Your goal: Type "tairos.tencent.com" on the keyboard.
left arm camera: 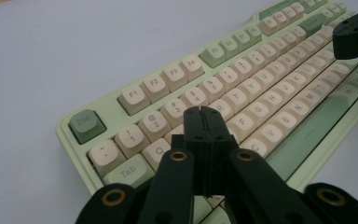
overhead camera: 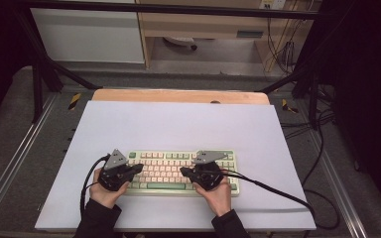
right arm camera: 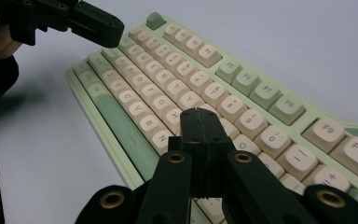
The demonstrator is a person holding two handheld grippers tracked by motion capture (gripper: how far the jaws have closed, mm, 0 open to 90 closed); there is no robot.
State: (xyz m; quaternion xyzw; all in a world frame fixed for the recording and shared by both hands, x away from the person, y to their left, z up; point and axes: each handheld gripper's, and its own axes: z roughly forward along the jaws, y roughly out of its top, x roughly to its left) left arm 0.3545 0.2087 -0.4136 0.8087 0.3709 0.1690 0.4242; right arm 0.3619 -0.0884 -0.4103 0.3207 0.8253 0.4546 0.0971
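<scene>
Keyboard (overhead camera: 178, 171) lies crosswise; left gripper (left arm camera: 204, 122) and right gripper (right arm camera: 200, 122), both clenched empty, poise over opposite halves.

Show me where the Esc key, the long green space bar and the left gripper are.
Esc key (left arm camera: 86, 125): left gripper view, on its green cap top.
Space bar (overhead camera: 165, 186): high view, mid-length of the bar.
Left gripper (left arm camera: 207, 117): left gripper view, at the closed jaw tips.
</scene>
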